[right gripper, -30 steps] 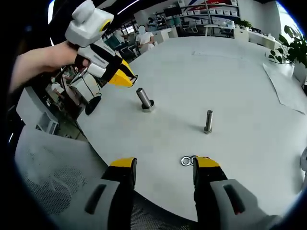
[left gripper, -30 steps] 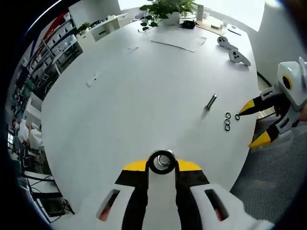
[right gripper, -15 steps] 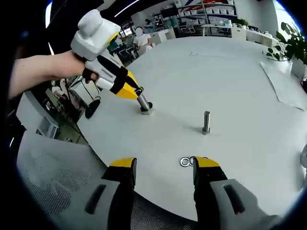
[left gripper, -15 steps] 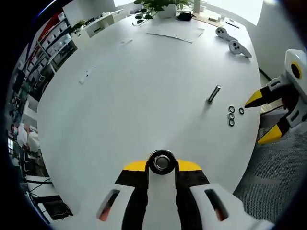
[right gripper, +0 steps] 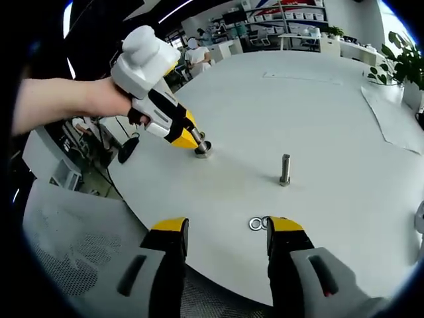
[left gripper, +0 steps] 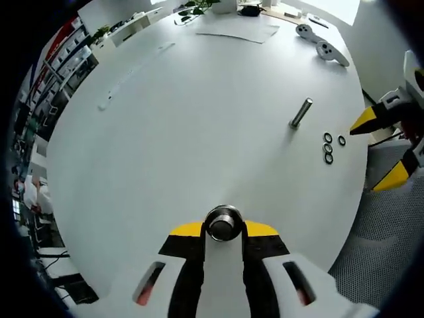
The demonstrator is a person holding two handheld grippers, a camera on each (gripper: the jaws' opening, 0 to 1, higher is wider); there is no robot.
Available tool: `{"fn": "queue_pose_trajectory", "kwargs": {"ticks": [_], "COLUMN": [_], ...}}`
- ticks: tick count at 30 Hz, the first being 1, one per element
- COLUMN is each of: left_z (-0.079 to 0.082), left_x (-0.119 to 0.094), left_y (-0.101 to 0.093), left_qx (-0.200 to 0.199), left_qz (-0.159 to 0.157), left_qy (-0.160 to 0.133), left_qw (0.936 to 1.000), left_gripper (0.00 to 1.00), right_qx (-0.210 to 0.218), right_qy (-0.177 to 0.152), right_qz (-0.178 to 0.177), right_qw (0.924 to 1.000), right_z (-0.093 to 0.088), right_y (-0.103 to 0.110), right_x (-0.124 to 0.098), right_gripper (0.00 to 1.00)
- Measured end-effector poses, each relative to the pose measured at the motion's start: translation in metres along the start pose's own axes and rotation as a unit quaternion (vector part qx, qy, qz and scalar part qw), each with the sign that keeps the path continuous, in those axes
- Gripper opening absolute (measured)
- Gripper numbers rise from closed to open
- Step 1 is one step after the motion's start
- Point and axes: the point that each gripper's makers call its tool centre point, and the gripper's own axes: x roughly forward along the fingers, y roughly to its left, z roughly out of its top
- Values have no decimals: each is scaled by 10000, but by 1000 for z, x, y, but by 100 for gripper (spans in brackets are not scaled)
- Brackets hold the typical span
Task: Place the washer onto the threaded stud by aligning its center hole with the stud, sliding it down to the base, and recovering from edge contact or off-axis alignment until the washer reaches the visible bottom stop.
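In the left gripper view, the left gripper [left gripper: 224,228] is clamped on a short bolt [left gripper: 224,223] at bottom centre, seen end-on. The washers [left gripper: 329,147] lie on the table [left gripper: 199,119] at right, beside a slimmer stud [left gripper: 300,113], with the right gripper [left gripper: 384,149] nearest them.

In the right gripper view, the right gripper [right gripper: 225,228] stands open at the bottom; the washers [right gripper: 260,223] sit between its jaws, touching the right-hand one. The stud [right gripper: 285,169] rises upright just above them.

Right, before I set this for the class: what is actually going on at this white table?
A person works two handheld grippers over a white table. The left gripper is down around a large stud near the table's edge. The right gripper hovers open by the loose washers, with none picked up yet. A smaller stud stands upright and bare nearby.
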Motion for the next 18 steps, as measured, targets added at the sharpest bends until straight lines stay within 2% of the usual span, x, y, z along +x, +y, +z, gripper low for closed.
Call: {"fn": "queue_pose_trajectory", "kwargs": {"ticks": [12, 14, 18], "left_z": [-7, -6, -6], "left_x": [17, 17, 16], "left_y": [0, 3, 2], "left_qx": [-205, -330, -285], "left_qz": [-16, -53, -8], "left_qy": [142, 40, -53], "left_qw": [9997, 9994, 9996], "left_gripper": [19, 20, 21], "right_qx": [18, 37, 28], "right_qy": [-11, -32, -30], "right_qz": [-4, -12, -5], "right_qw": [10000, 10000, 10000], "right_z": [1, 2, 2], "right_y": [-2, -2, -2], "right_x": [-1, -1, -1], "right_gripper": [50, 50, 50]}}
